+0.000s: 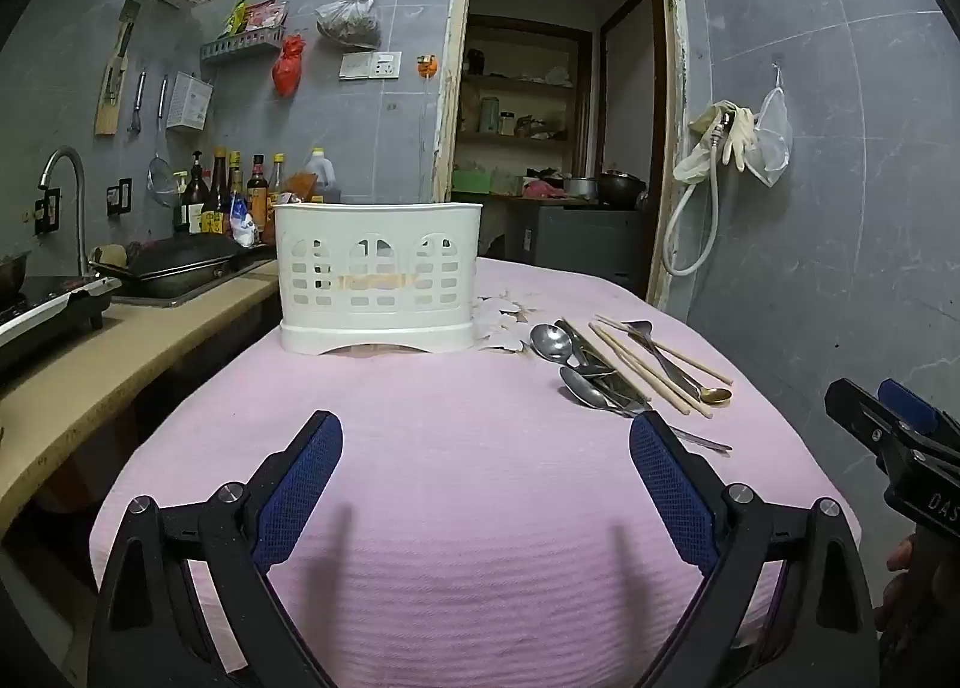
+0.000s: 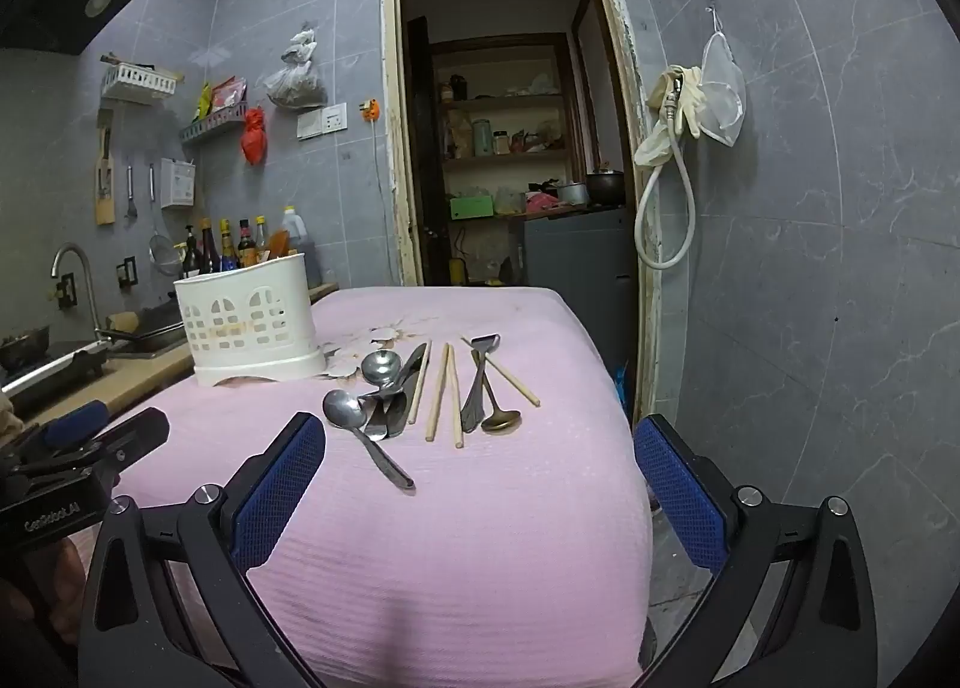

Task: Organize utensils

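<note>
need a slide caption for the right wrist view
Open right gripper above a pink tablecloth, facing loose steel spoons and wooden chopsticks beside a white perforated plastic utensil caddy.

My left gripper [image 1: 486, 436] hangs tipped slightly downward, jaws spread wide, holding nothing. My right gripper [image 2: 480, 442] hangs beside it at the same slight tilt, equally wide and unladen.
</note>
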### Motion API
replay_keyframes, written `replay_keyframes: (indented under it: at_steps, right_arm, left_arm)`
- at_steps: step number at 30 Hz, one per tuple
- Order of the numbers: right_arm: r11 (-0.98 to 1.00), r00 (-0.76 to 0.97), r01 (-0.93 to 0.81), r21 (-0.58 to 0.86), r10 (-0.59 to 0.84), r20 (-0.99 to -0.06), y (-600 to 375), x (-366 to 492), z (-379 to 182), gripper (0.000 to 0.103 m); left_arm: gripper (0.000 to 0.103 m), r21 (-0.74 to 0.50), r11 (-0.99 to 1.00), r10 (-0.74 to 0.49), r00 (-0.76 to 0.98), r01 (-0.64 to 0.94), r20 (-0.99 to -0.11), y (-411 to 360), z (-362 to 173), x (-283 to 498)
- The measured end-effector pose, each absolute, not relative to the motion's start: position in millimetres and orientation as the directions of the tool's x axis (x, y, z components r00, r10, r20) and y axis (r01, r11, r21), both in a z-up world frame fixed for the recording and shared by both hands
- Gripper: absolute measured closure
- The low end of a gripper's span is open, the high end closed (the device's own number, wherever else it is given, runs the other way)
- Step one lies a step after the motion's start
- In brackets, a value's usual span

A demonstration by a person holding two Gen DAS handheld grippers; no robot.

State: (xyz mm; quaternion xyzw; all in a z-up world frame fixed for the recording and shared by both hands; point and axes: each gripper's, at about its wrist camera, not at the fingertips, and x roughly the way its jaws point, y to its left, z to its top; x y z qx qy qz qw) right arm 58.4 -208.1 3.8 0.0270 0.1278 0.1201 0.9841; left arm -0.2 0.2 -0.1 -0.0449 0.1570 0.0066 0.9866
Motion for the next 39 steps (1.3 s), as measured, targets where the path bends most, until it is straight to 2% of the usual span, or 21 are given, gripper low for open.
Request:
replay_keyframes:
  at_steps: [39]
  right_arm:
    - [0.967,0.933,-0.244,0.079,0.256,-0.254,-201,59,-2,0.0]
  left_arm:
    - [0.009,-0.075,0.997,-0.009,0.946,-0.017,-0.325,-2,-3,3]
